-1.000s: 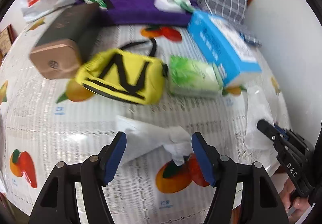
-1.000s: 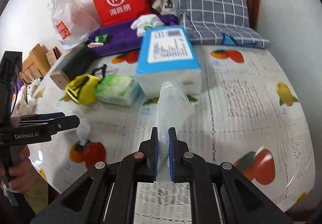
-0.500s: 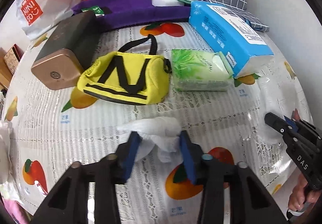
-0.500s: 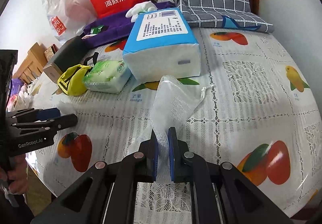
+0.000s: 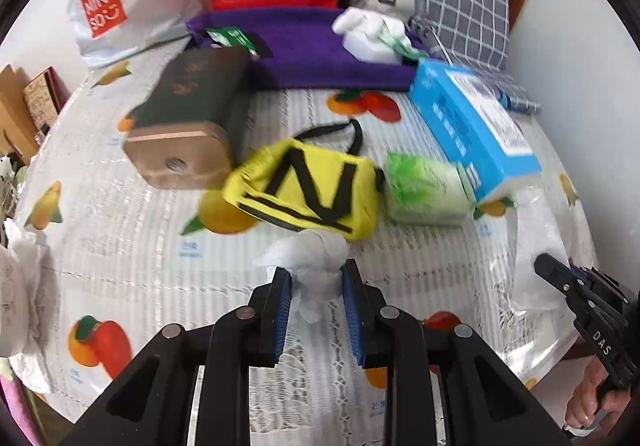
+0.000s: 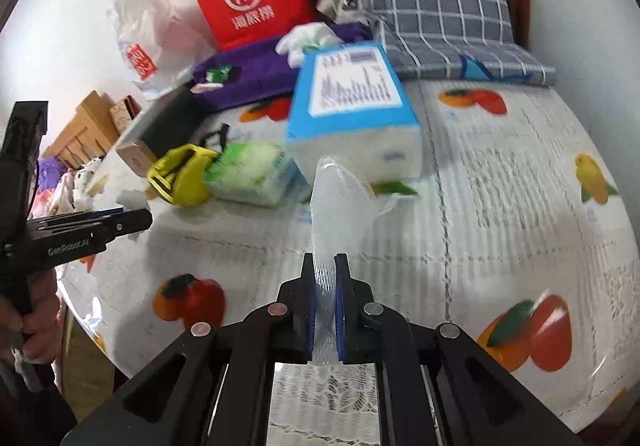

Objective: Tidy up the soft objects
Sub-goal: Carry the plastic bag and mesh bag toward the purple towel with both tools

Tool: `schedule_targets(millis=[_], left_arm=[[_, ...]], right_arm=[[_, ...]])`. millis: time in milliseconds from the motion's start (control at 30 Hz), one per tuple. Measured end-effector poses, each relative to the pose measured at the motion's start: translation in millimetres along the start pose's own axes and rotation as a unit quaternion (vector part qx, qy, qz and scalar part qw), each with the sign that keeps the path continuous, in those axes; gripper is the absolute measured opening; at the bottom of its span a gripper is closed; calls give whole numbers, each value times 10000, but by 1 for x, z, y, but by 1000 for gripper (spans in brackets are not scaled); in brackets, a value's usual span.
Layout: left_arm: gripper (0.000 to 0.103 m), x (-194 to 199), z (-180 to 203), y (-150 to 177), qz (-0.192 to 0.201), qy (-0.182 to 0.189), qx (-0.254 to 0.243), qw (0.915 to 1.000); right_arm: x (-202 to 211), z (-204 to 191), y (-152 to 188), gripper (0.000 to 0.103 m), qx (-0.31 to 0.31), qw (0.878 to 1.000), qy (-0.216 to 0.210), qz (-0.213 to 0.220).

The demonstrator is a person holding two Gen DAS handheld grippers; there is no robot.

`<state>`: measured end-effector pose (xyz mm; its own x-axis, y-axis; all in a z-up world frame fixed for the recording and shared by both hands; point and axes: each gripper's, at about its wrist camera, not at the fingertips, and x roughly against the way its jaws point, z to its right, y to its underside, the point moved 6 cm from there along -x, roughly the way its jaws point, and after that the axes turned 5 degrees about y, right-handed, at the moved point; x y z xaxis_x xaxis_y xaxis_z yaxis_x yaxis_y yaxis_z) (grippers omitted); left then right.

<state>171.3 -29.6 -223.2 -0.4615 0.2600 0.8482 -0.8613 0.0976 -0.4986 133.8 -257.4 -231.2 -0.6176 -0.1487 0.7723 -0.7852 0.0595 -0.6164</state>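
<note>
White tissue pinched in left gripper; clear bag in right gripper

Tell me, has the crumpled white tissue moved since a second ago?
Yes. The left gripper has just closed on the crumpled white tissue, bunching it up toward the yellow pouch, whose near edge it now overlaps.

The left gripper has its jaws just closing, pinching a crumpled white tissue.
</note>
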Motion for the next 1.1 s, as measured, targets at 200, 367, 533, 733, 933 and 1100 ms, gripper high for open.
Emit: schedule_targets(millis=[200,367,533,733,933,1100], left_arm=[[24,18,-13,-16,230,13,136,9996],[24,28,-23,-32,365,-13,180,9992],[24,40,-29,-51,563,18,205,9982],[24,47,-37,-75,670,138,260,9973],[24,48,-46,-95,762,139,366,9963],[24,42,-53,-120,791,293,506,9952]], right_arm=[[21,-20,-22,8,172,9992,-271,242],[30,-32,-43,8,242,9983,-384,358],[33,-39,-66,8,223,9976,-467,453],[30,-48,-96,8,229,9975,-478,467],[26,-61,-127,8,243,9970,-509,522],[13,-71,-156,8,251,9965,-633,476]])
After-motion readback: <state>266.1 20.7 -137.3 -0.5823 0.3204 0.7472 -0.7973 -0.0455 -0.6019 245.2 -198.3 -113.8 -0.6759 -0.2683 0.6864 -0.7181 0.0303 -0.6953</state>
